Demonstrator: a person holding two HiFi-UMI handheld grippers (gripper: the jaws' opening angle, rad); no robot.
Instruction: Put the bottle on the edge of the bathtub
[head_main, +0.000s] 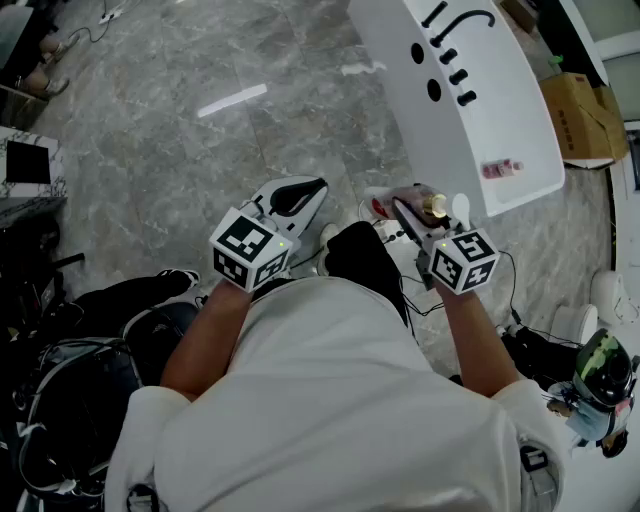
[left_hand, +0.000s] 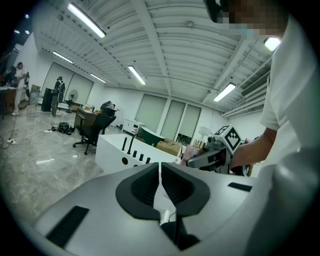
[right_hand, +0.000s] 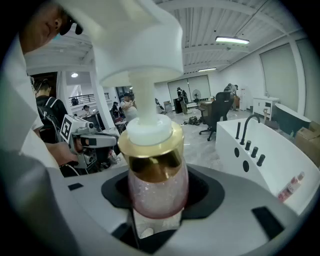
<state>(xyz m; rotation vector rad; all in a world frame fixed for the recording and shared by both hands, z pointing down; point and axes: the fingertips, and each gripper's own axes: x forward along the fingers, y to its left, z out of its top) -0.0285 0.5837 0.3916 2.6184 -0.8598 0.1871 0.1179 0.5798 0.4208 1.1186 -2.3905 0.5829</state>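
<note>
Our right gripper (right_hand: 157, 215) grasps the pink, gold-collared pump bottle (right_hand: 157, 182) near the white bathtub (head_main: 480, 110), whose edge carries black taps (head_main: 455, 60) and a small pink bottle (head_main: 500, 168), while our left gripper (left_hand: 160, 187) sits clenched, empty.

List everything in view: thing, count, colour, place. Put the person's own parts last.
bathtub: one, white, upper right of the head view
tap set: one, black, on the bathtub's deck
small bottle: one, pink, lying on the bathtub's edge
pump bottle: one, pink body, gold collar, white pump, in the right gripper
cardboard box: one, brown, beside the bathtub
office chair: one, black, on the floor
floor: grey marble
left gripper: white, black fingers together, empty
right gripper: white, closed on the pump bottle
</note>
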